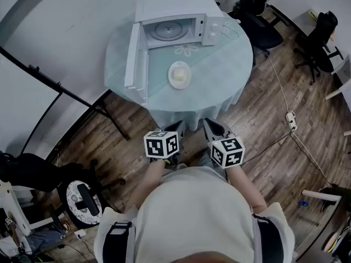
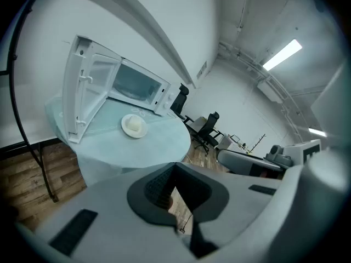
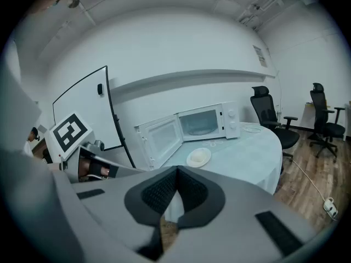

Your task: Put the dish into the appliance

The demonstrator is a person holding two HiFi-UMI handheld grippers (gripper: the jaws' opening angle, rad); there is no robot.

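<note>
Microwave (image 1: 181, 23) stands at the far side of the round worktop (image 1: 225, 75), its door (image 1: 133, 59) wide open to the left, and we see the glass turntable (image 1: 164, 30) inside. The dish (image 1: 179, 74), a white plate carrying a pale lump, sits on the worktop just in front of the open cavity, near the door and well apart from both tools. We hold the left tool (image 1: 175, 127) and the right tool (image 1: 211, 127) side by side, low and close to the body, short of the worktop's near edge and above the wooden floor (image 1: 263, 136). Both tools have their jaws pressed together with nothing between them. Black office chairs (image 1: 258, 7) stand beyond the worktop on the right.
</note>
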